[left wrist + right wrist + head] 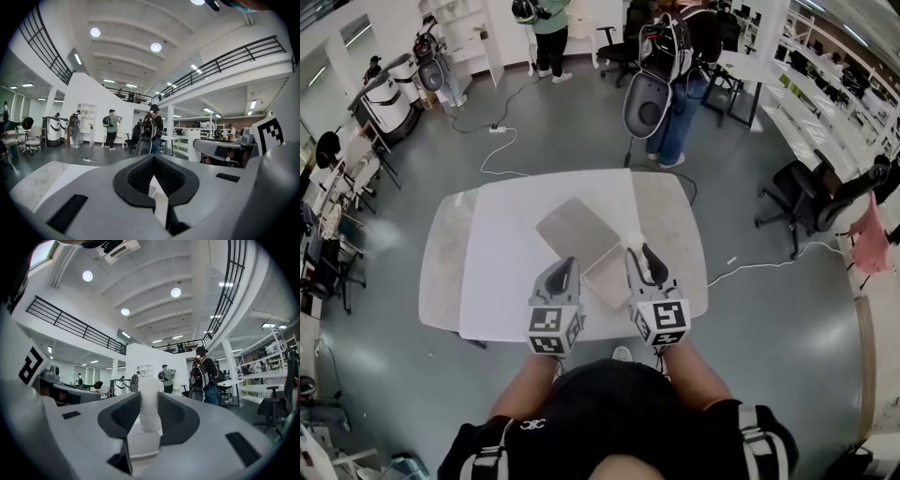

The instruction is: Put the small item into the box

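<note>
A flat tan box (577,232) lies open in the middle of the white table (502,272); its lighter part reaches toward me. My right gripper (643,253) hovers over the box's right near corner, shut on a small white item (635,240). In the right gripper view the item (151,408) stands upright between the black pads (123,416), with the box (143,446) below them. My left gripper (571,264) is over the box's near edge. Its jaws (153,158) are shut, tips touching and nothing between them.
The table has grey mottled end panels (445,258). Beyond it stand people with backpacks (677,66). A black office chair (811,192) is at the right. Cables (502,150) trail on the grey floor, and desks and carts line the room's sides.
</note>
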`<state>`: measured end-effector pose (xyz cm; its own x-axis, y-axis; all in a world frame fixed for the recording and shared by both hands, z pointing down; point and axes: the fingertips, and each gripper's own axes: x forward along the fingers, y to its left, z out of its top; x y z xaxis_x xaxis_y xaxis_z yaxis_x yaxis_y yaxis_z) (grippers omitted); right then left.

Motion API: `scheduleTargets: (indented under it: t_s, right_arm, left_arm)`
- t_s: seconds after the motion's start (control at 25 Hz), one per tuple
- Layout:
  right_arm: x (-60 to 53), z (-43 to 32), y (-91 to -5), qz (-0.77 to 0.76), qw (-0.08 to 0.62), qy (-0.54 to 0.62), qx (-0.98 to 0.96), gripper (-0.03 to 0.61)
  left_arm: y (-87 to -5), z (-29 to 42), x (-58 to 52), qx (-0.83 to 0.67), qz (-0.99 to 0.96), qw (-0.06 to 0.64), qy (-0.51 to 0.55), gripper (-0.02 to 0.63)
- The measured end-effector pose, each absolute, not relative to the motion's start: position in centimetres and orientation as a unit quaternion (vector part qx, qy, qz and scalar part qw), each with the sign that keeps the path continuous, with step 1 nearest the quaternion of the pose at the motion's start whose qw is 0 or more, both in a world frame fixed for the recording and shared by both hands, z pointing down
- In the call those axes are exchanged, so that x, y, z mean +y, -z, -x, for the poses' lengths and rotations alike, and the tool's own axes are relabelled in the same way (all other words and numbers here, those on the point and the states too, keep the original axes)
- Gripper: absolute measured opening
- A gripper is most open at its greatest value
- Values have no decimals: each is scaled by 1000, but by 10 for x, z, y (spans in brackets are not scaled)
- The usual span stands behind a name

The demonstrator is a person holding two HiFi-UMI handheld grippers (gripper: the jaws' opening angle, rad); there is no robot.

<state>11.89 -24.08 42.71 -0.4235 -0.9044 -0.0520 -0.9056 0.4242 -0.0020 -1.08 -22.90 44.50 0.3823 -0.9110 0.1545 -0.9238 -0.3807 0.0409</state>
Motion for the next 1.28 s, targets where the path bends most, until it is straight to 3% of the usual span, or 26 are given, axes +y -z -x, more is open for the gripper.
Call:
scheduleTargets:
  t_s: [0.76, 1.28]
  right_arm:
    - [-316, -79, -453, 521, -12, 38, 852, 112]
    - [-334, -59, -498, 494, -123, 16, 861, 112]
  left_arm:
    - [-456, 39, -314, -533, -841, 78, -56, 5]
    - [-469, 70, -331, -546, -830, 99, -55, 5]
